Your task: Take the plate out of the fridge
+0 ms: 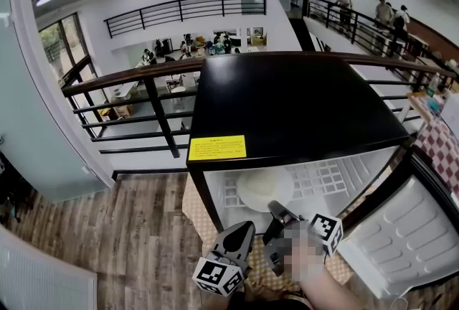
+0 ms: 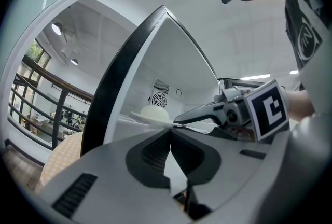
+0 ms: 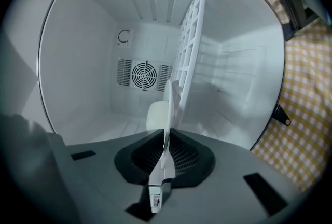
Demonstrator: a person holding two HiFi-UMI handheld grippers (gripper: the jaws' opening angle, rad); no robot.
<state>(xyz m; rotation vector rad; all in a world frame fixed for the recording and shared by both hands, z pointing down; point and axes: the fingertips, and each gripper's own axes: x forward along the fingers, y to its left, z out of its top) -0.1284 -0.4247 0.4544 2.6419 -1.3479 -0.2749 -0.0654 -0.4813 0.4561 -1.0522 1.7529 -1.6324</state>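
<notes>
The plate [image 1: 264,189] lies on the shelf [image 1: 330,176] inside the fridge [image 1: 287,107], left of centre. My right gripper [image 3: 167,137] is clamped on its near rim. I judge it stiff, smooth and breakable, so the rim grip must stay firm and level. My left gripper [image 2: 170,132] is closed, empty.

- The plate [image 1: 264,188] lies on the shelf [image 1: 326,176] inside the fridge [image 1: 287,104].
- The door [image 1: 401,229] stands open at the right.
- The railing [image 1: 143,79] runs behind the fridge.
- The right gripper [image 1: 276,207] is at the plate's front rim, with the left gripper [image 1: 245,227] just left of it.
</notes>
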